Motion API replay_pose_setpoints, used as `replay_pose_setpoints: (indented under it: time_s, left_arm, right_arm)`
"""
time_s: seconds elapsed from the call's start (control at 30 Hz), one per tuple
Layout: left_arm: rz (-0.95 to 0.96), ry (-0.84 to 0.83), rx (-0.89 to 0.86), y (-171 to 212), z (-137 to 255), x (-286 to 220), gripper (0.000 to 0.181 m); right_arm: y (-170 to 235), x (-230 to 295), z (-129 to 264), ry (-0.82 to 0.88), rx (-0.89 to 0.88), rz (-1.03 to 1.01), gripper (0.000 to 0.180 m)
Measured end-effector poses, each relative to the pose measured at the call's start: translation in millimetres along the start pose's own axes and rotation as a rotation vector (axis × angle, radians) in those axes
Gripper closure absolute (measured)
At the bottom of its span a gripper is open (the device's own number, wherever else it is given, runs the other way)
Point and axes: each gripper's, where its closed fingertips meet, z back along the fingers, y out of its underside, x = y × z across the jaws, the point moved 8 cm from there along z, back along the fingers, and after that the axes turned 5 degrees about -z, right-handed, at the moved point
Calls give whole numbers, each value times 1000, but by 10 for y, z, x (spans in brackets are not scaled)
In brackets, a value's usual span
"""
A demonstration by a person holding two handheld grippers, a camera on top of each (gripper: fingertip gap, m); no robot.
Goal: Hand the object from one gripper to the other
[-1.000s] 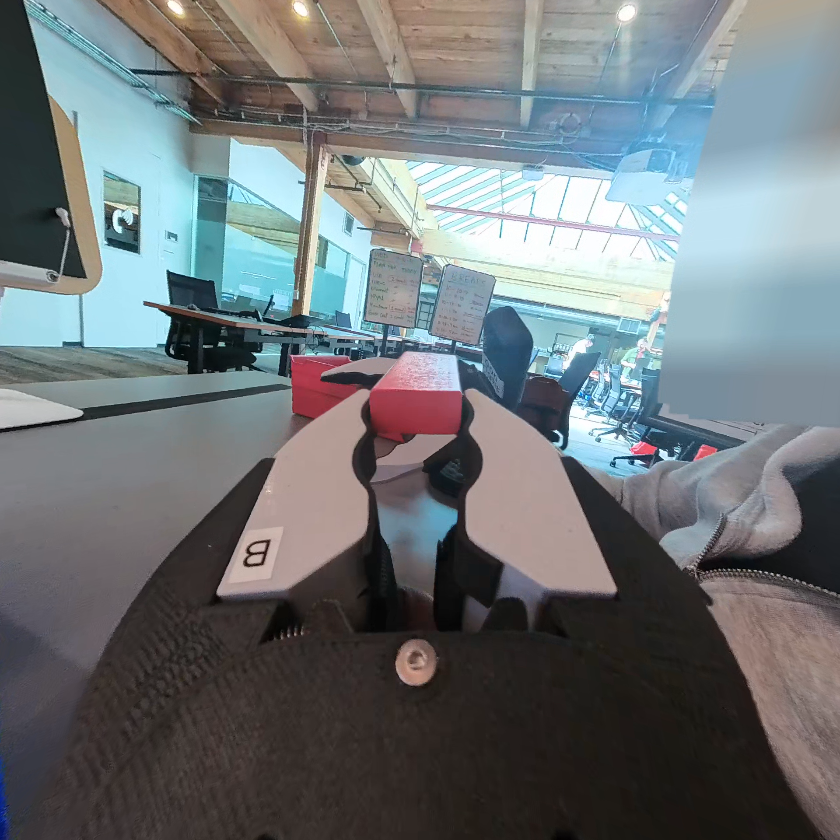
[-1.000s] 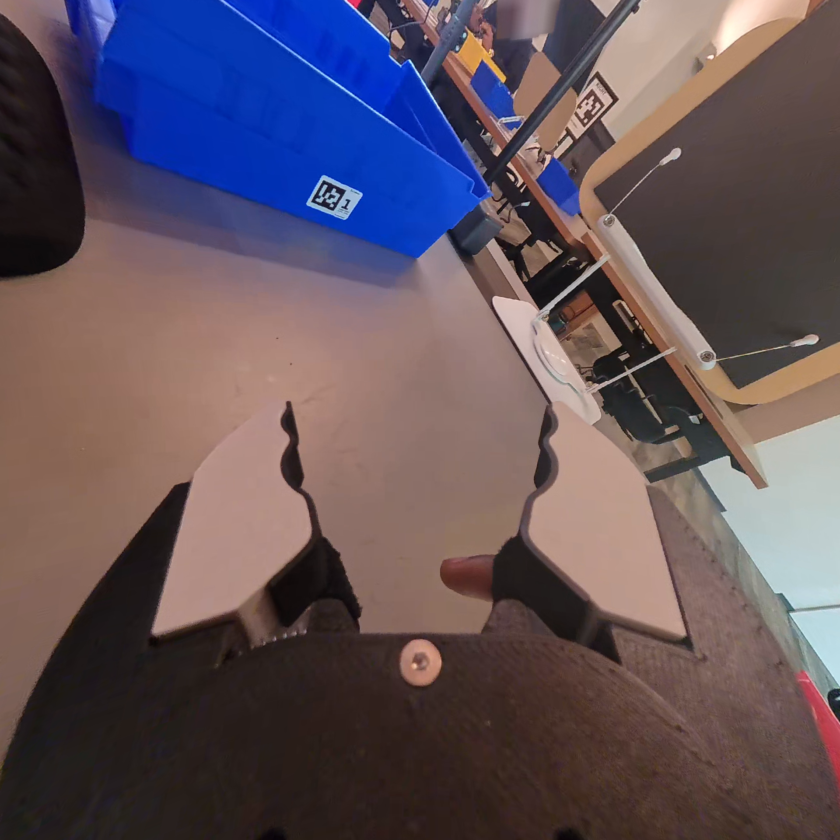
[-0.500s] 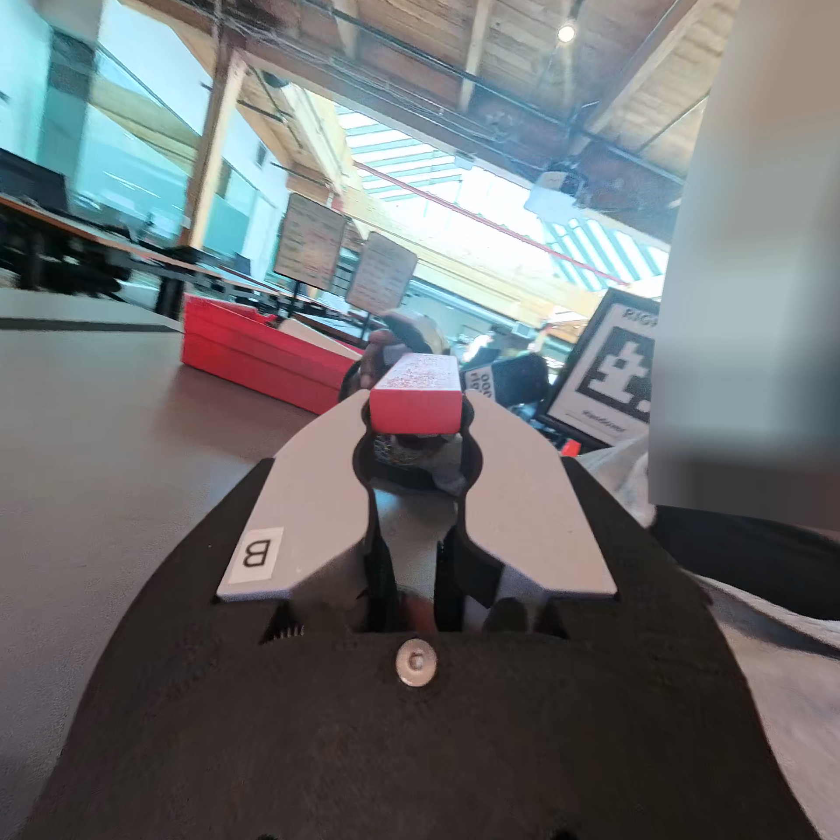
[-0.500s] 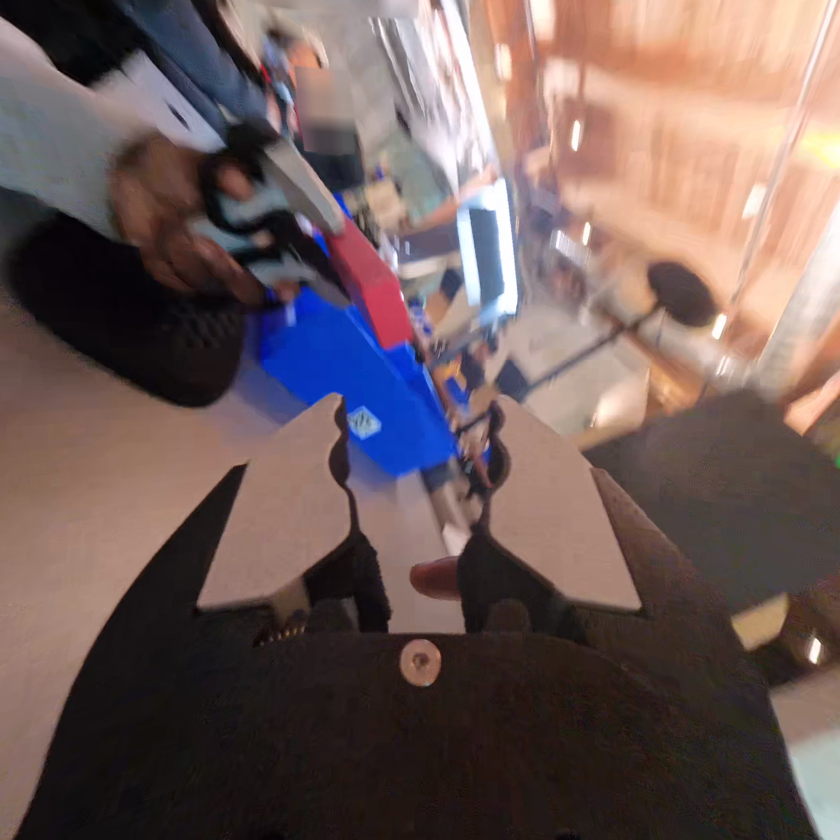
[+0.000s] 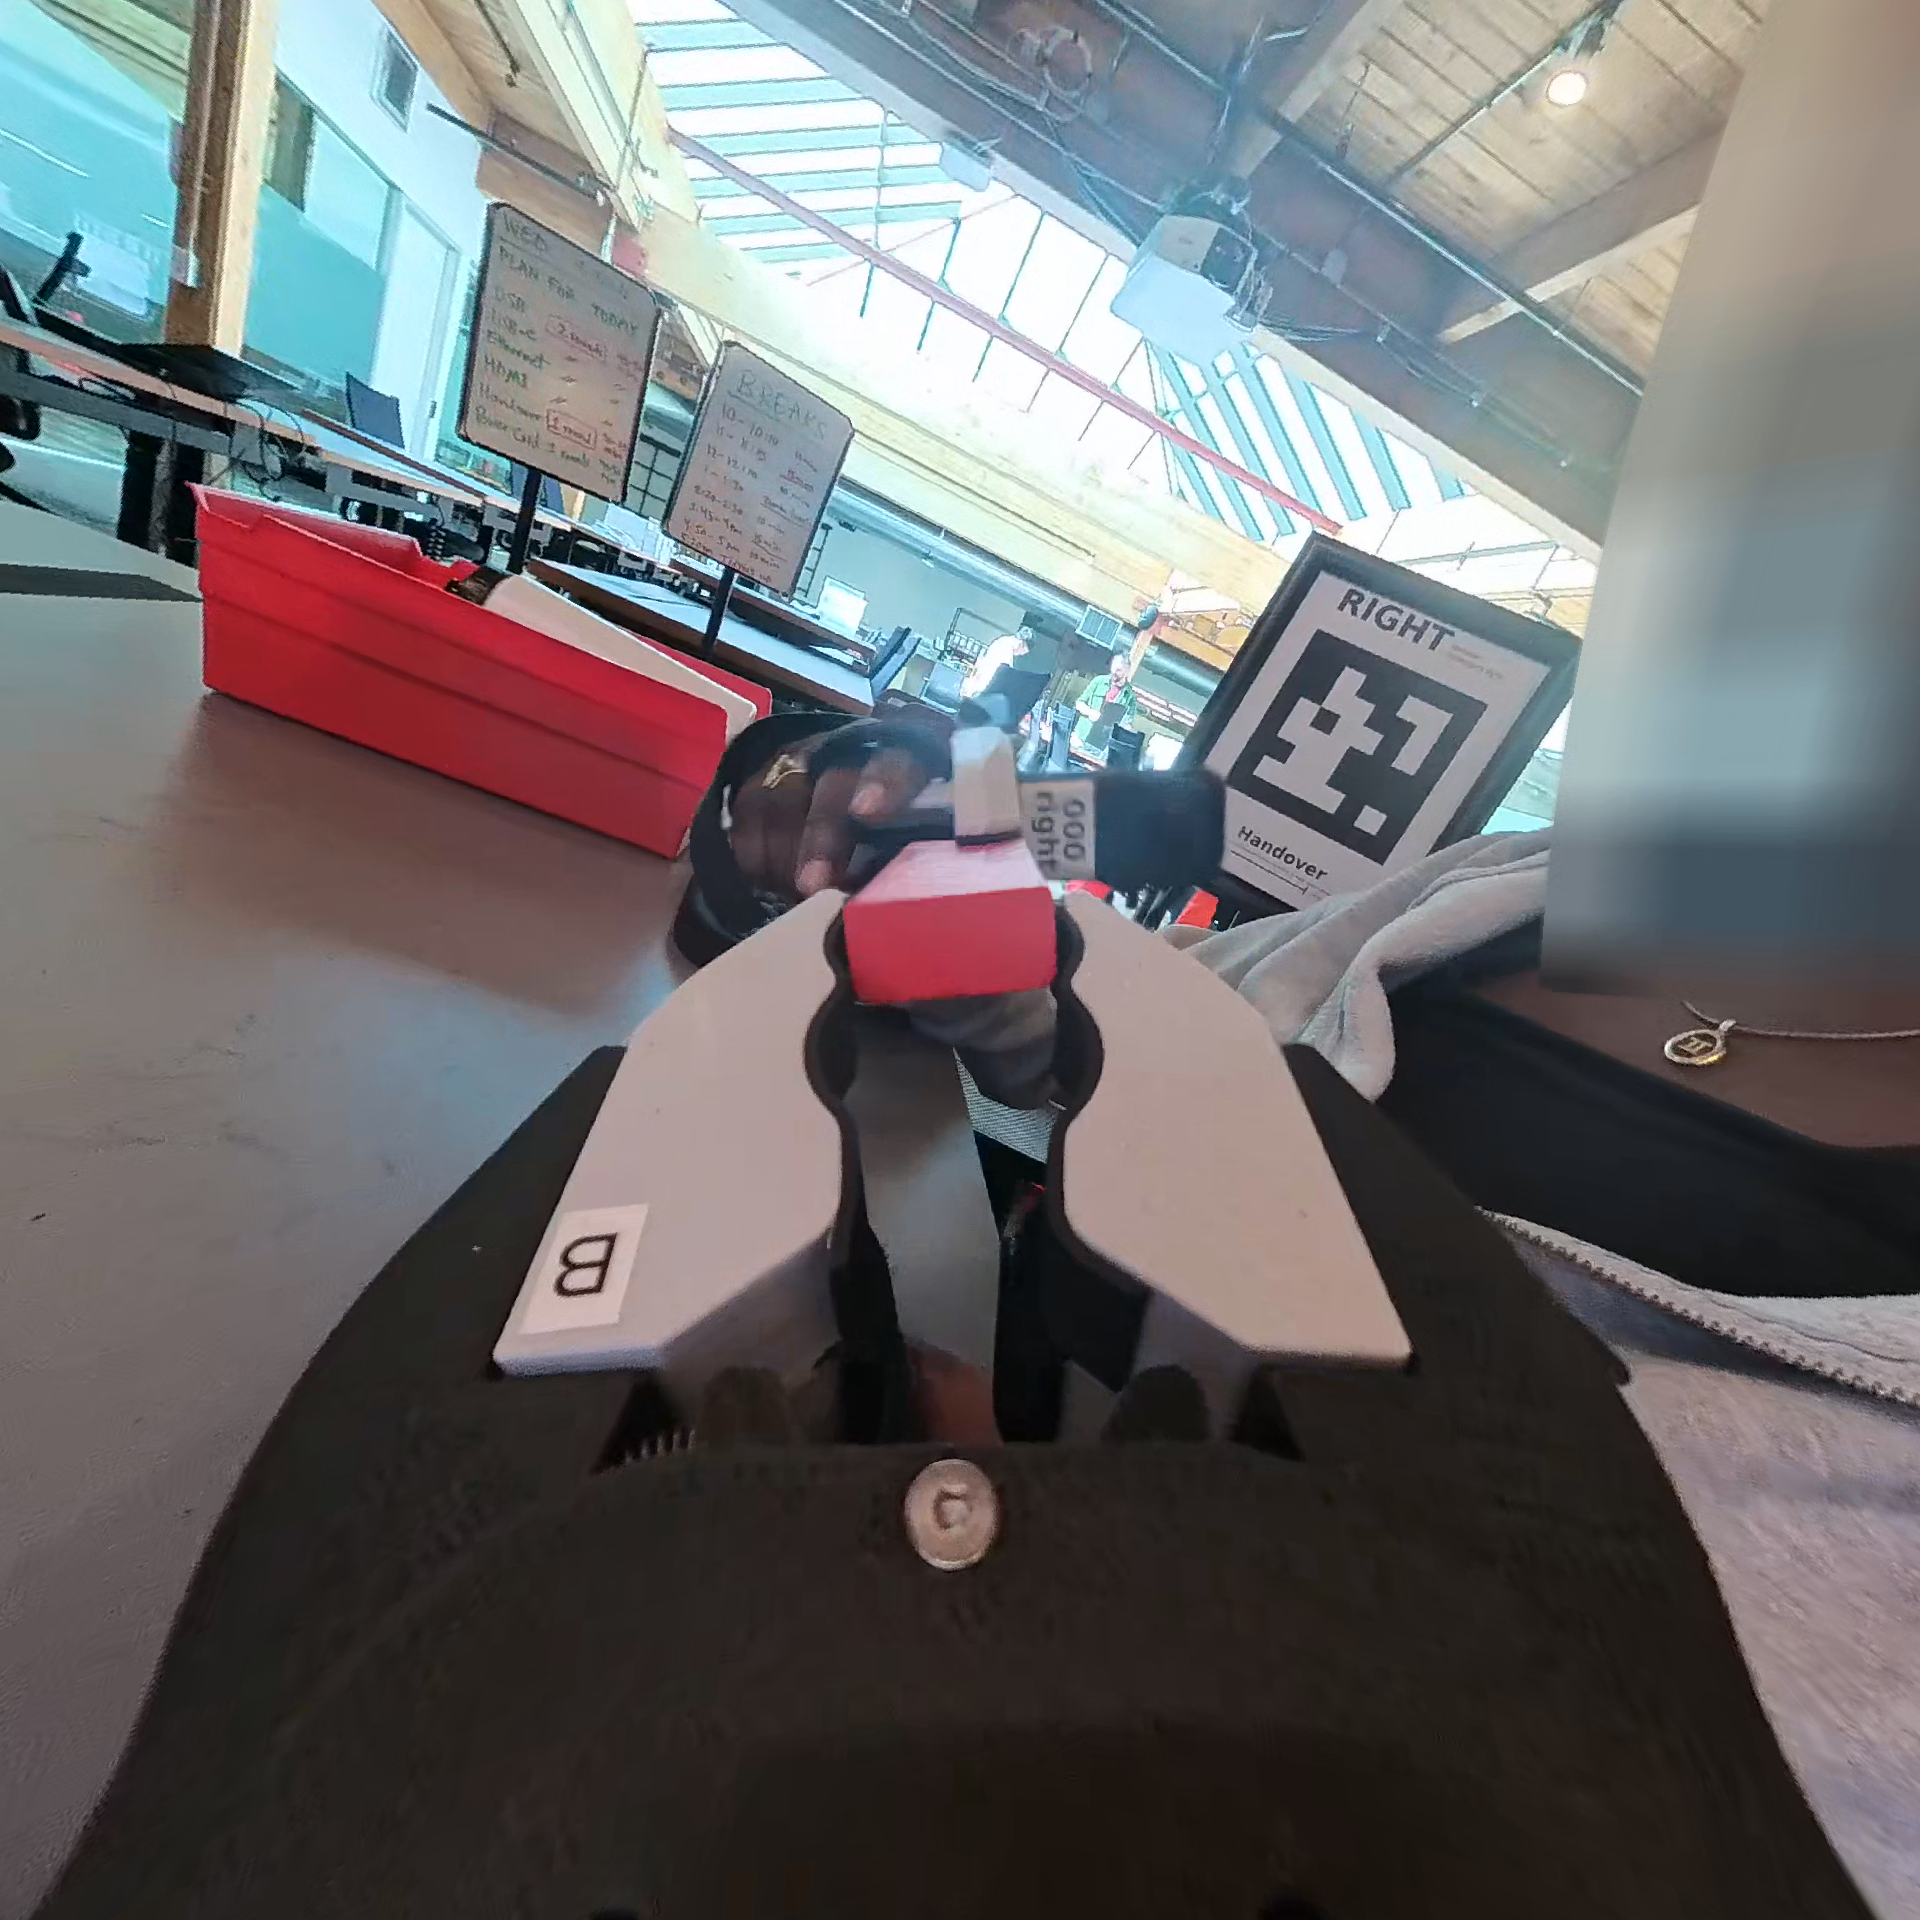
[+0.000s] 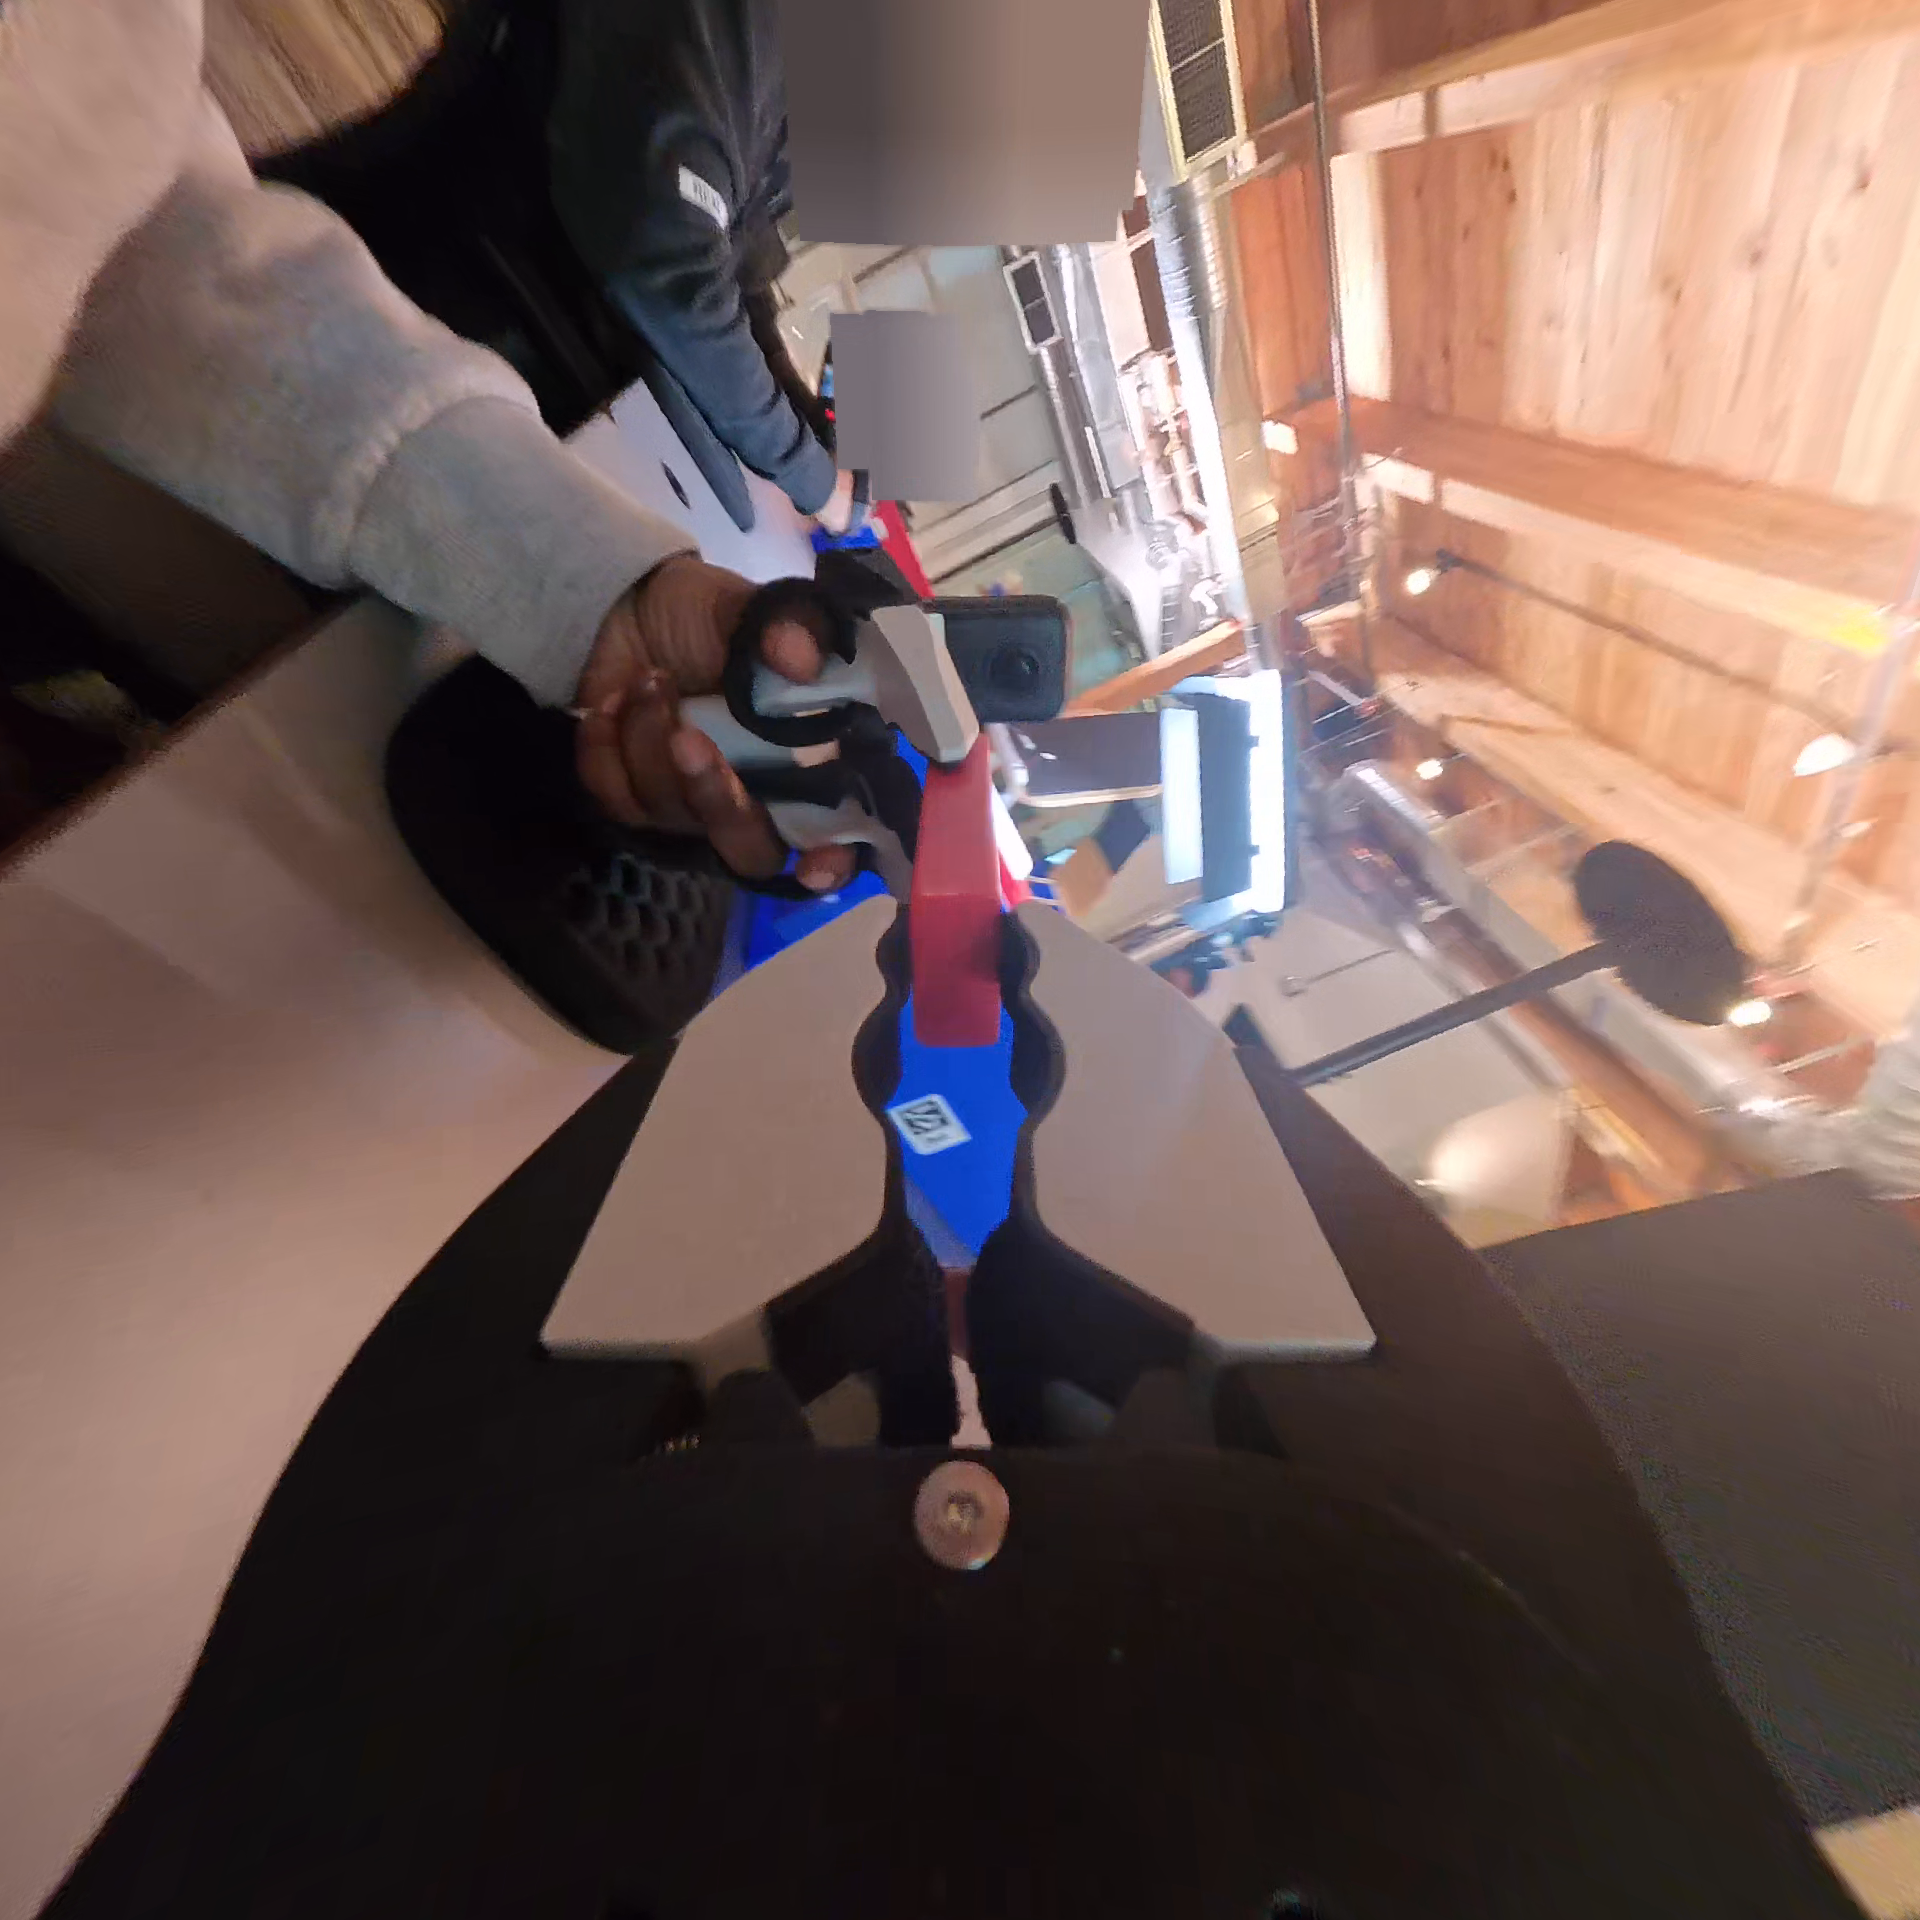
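A red rectangular block (image 5: 945, 940) is held level above the table between both grippers. My left gripper (image 5: 948, 914) is shut on its near end in the left wrist view. The right gripper (image 5: 977, 821) shows beyond it, turned on its side, its fingers clamped over the block's far end. In the right wrist view my right gripper (image 6: 956, 920) is shut on the block (image 6: 954, 935), seen edge-on. The left gripper (image 6: 925, 748), held by a hand in a grey sleeve, grips the other end.
A red bin (image 5: 436, 665) stands on the grey table (image 5: 260, 987) to the left. A framed marker sign (image 5: 1371, 727) stands behind the grippers. A blue bin (image 6: 951, 1153) and a black pad (image 6: 561, 894) lie under the right gripper. Two whiteboards (image 5: 561, 353) stand far off.
My right gripper rose from above the table, swung toward the left gripper and closed from wide open onto the block's free end. My left gripper turned right, still holding the block.
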Motion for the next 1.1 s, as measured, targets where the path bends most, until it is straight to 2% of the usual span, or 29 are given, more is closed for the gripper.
replay_pose_setpoints:
  time_s: [0.03, 0.1, 0.2, 0.27, 0.47, 0.57, 0.63, 0.67, 0.7, 0.77, 0.87, 1.03, 1.1]
  left_arm:
    - [-23, 9, 2, -6, -7, -22, 146]
    - [-129, -5, -26, -33, -12, -77, 128]
    - [-392, -120, -44, -45, -6, -130, 127]
    - [-442, -156, 3, -21, -24, -128, 129]
    - [-429, -147, 14, -18, -32, -122, 160]
    - [-382, -144, 16, -21, -23, -101, 163]
    - [-251, -131, -12, -41, 13, -46, 165]
    - [-172, -134, -33, -52, 47, -1, 165]
    - [-105, -138, -48, -60, 81, 39, 165]
    - [-49, -122, -62, -66, 114, 61, 165]
    - [-32, -122, -38, -49, 99, 74, 165]
    - [-35, -96, -7, -27, 70, 58, 165]
    - [-35, -87, 12, -15, 54, 53, 165]
  right_arm:
    - [4, -24, 6, -24, -11, -69, 164]
    - [26, -98, 24, -89, -49, -280, 164]
    - [97, -230, 56, -192, -130, -661, 163]
    - [140, -300, 80, -205, -181, -814, 163]
    - [221, -307, 56, -241, -162, -967, 164]
    - [238, -299, 46, -237, -145, -971, 163]
    - [245, -293, 40, -210, -126, -919, 157]
    - [238, -286, 47, -184, -110, -848, 146]
    - [221, -286, 61, -144, -95, -760, 136]
    - [171, -267, 96, -73, -56, -529, 130]
    - [101, -176, 106, 6, 4, -199, 128]
    - [113, -52, 29, 26, 82, 4, 128]
    - [121, -9, 8, 17, 98, 46, 141]
